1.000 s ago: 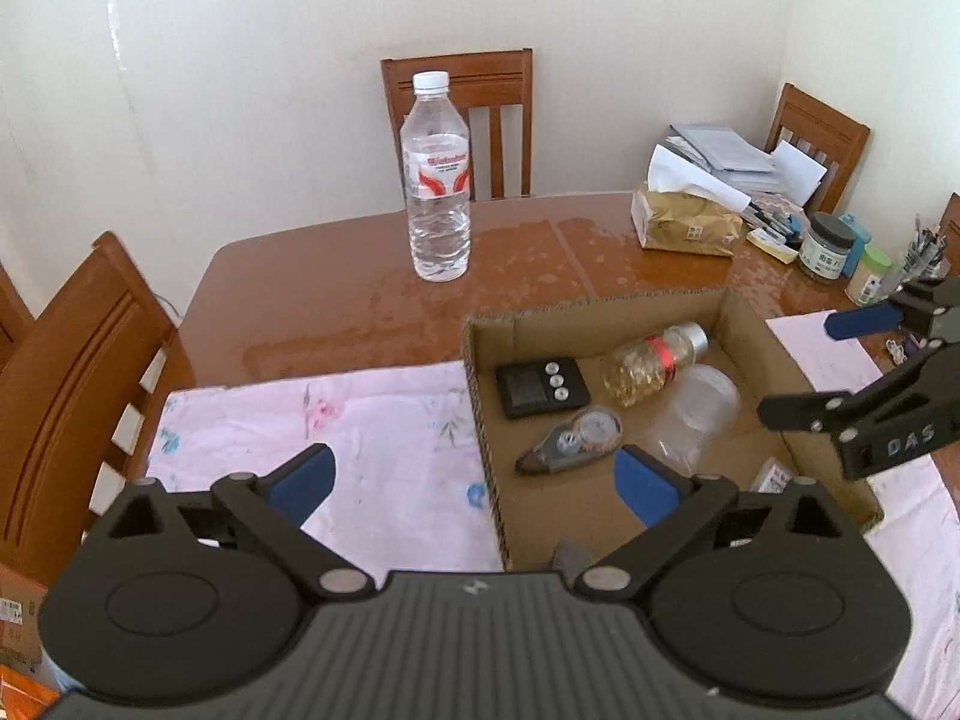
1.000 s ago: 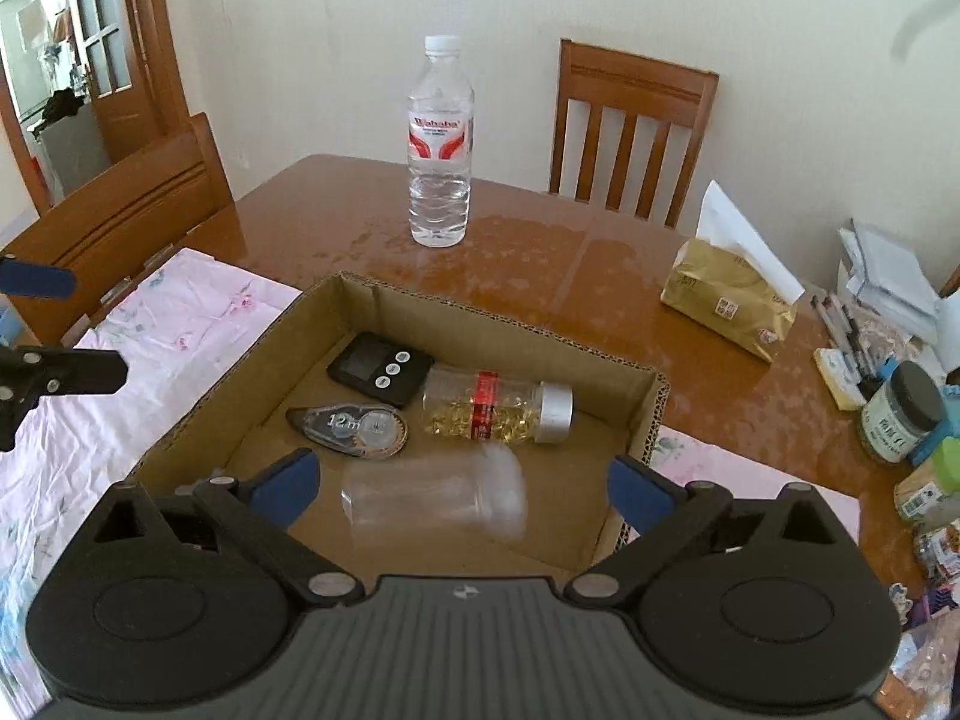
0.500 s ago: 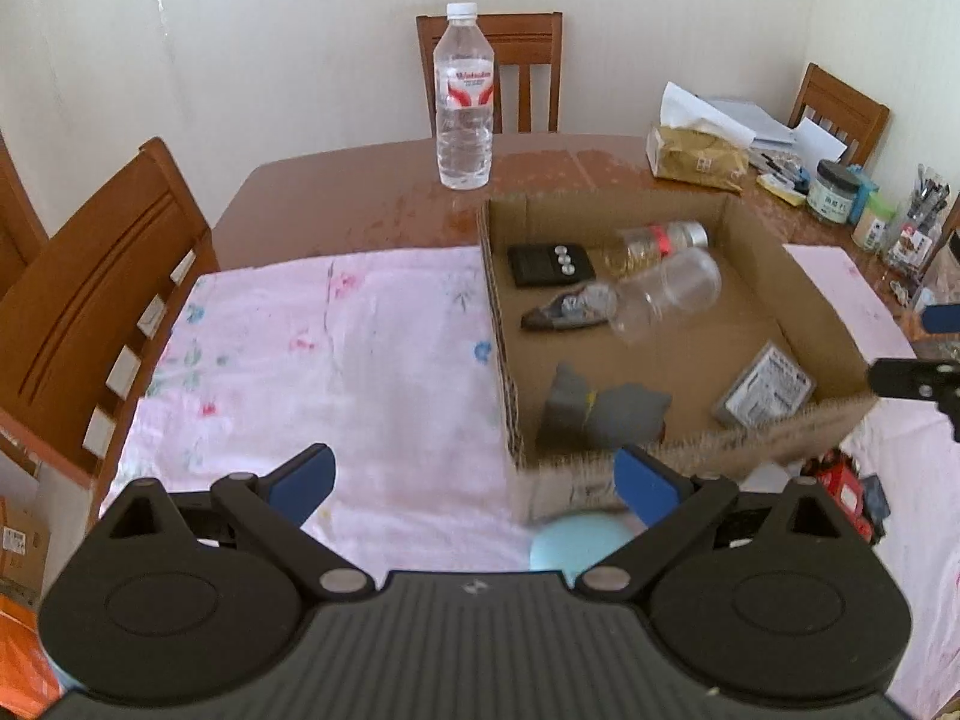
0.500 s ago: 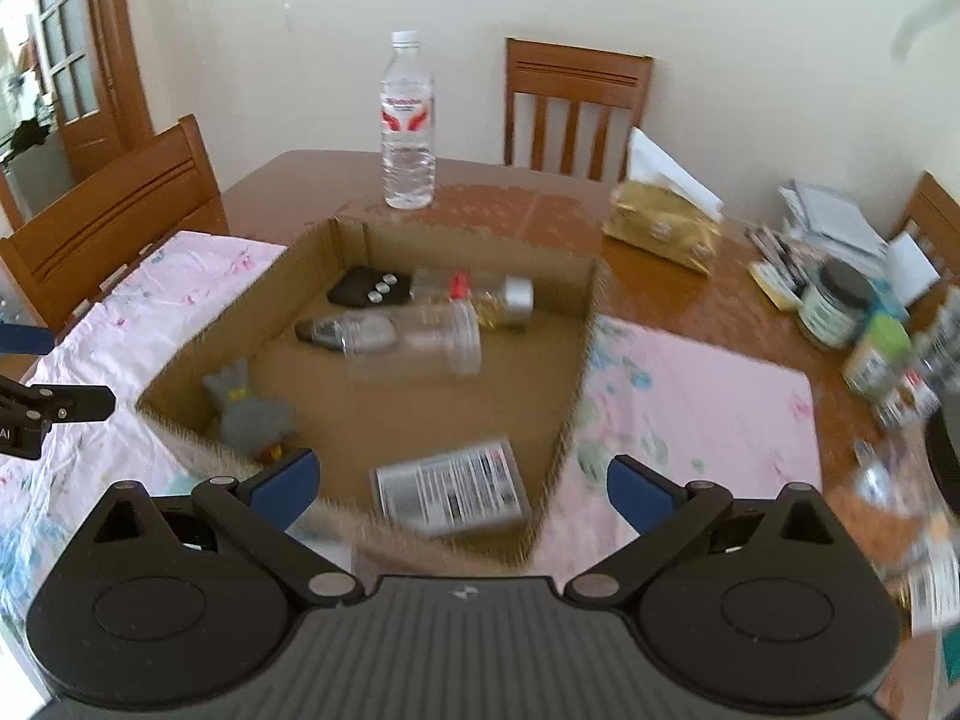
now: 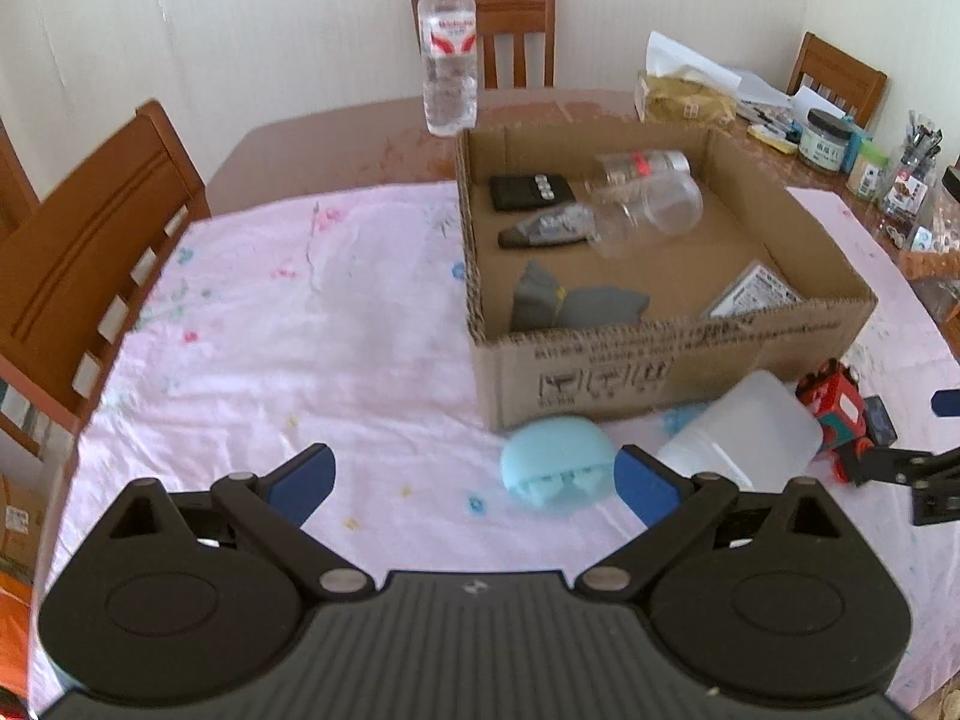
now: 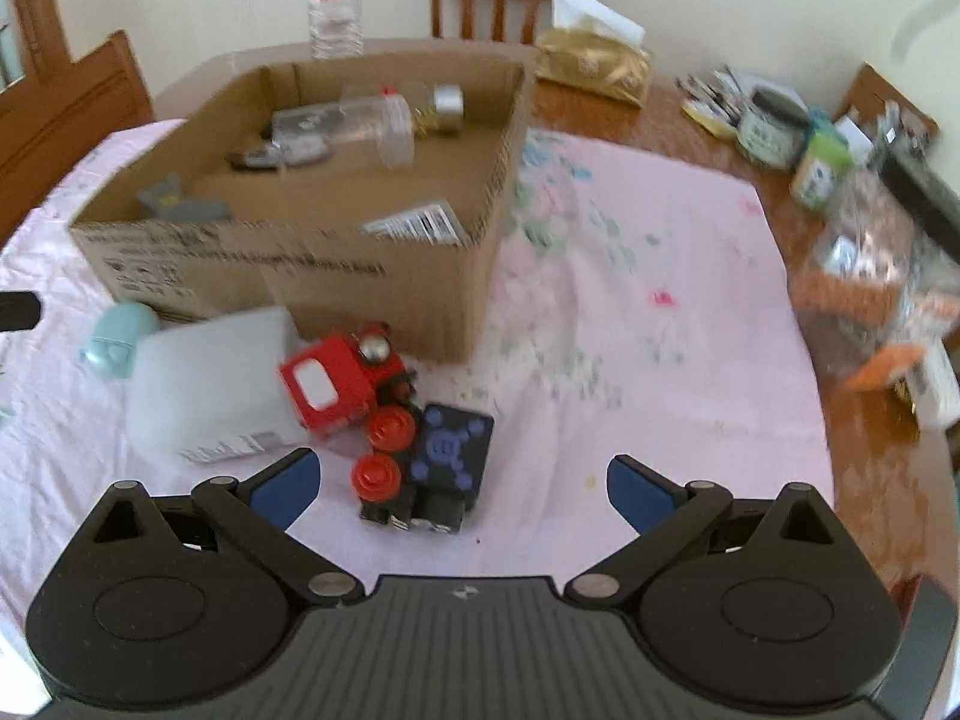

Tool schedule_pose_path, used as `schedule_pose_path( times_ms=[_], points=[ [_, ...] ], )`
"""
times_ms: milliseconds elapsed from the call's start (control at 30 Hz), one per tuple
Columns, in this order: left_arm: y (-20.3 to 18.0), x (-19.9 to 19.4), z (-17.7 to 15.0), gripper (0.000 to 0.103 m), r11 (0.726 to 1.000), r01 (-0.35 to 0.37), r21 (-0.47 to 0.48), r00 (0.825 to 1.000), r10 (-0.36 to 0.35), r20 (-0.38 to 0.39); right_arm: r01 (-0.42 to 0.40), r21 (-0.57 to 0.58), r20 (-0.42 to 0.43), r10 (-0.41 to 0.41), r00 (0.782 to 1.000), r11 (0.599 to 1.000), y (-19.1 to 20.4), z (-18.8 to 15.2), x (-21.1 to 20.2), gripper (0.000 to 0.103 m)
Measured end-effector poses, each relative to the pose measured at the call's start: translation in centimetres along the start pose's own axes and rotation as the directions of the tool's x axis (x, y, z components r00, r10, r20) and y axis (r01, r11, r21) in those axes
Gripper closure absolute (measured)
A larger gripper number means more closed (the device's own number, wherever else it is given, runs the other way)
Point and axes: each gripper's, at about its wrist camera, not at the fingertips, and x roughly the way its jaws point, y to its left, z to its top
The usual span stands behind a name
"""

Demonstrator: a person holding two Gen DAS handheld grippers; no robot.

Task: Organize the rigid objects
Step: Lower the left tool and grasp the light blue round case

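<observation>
Nearest, left hand-held gripper point(image 5: 474, 480) spread wide, empty, over the pink cloth point(image 5: 270, 324) by the table's near edge; blue case point(image 5: 555, 465) just inside its right finger, touching or not unclear. Right hand-held gripper point(image 6: 459, 483) likewise released, holding nothing, red toy train point(image 6: 360, 384) and black cube point(image 6: 453, 450) just ahead between the fingertips. White tub point(image 6: 210, 378) beside the train, blurred. Beyond, cardboard box point(image 5: 672, 360) holding a timer point(image 5: 531, 191), tape dispenser point(image 5: 549, 228), two bottles on their sides, grey piece point(image 5: 570, 303), and label card half hidden by the front wall. Train cut off behind the tub in the left view; right view smeared throughout. Farthest, water bottle point(image 5: 449, 48) upright near the far edge.
</observation>
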Motion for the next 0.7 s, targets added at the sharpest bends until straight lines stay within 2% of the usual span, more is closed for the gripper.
schedule_pose_path(
  times_ms=[367,567,700],
  points=[
    [-1.3,1.4,-1.0,0.004,1.000,0.017,0.002,0.999,-0.017,-0.045,0.118,0.096,0.008,-0.119,0.993,0.988,0.4,-0.5,2.8,0.000],
    [-1.6,2.2,-0.7,0.004,1.000,0.017,0.000,0.998,-0.017,-0.056,0.175,0.176,-0.013,-0.176,0.984,0.969,-2.1,-1.0,2.7,0.000],
    [-1.5,3.2,-0.3,0.004,1.000,0.019,-0.018,0.998,-0.020,-0.059,0.159,0.220,-0.033,-0.155,0.987,0.962,-3.5,-1.4,2.7,0.000]
  ],
)
